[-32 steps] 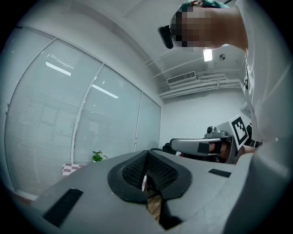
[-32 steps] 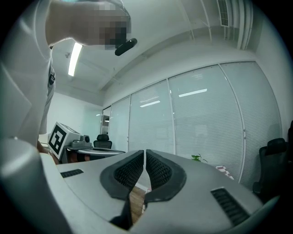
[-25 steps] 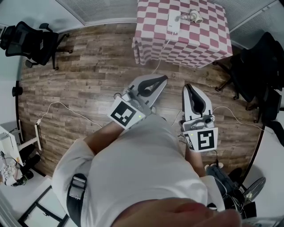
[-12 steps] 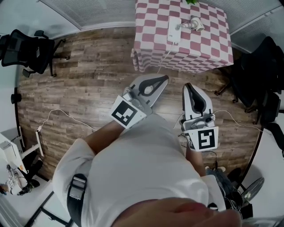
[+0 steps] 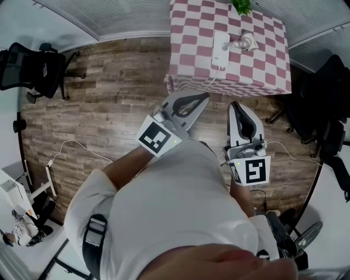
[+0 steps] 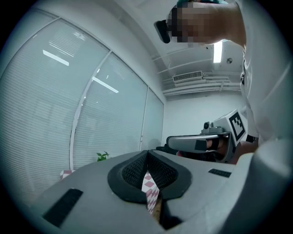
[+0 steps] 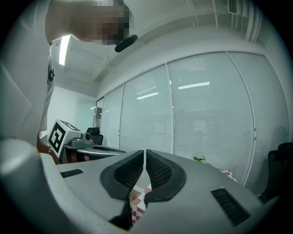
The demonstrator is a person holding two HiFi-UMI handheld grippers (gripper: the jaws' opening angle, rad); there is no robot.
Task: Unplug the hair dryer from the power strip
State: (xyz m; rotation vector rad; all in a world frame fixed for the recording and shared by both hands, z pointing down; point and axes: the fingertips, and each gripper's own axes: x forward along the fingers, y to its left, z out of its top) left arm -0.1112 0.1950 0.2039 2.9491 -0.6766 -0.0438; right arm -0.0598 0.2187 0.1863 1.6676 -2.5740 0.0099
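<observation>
In the head view a white power strip (image 5: 220, 49) lies on a table under a pink-and-white checked cloth (image 5: 191, 60). A pale hair dryer (image 5: 247, 41) lies just right of the strip, its short cord running to the strip. Both grippers are held level over the wooden floor, short of the table. My left gripper (image 5: 203, 98) is shut with nothing in it, as is my right gripper (image 5: 234, 105). The left gripper view shows the pads meeting at the tip (image 6: 147, 153), with checked cloth (image 6: 149, 185) behind them. In the right gripper view the pads (image 7: 137, 169) stand almost touching.
The strip's white cord (image 5: 209, 83) hangs off the table's near edge to the floor. A small green plant (image 5: 242, 5) stands at the table's far side. Black office chairs stand at the left (image 5: 33, 68) and right (image 5: 320, 104). Thin cables (image 5: 82, 145) trail over the floor.
The person has walked toward the table: it sits lower and larger in the head view. Both grippers kept their pose and stayed shut.
</observation>
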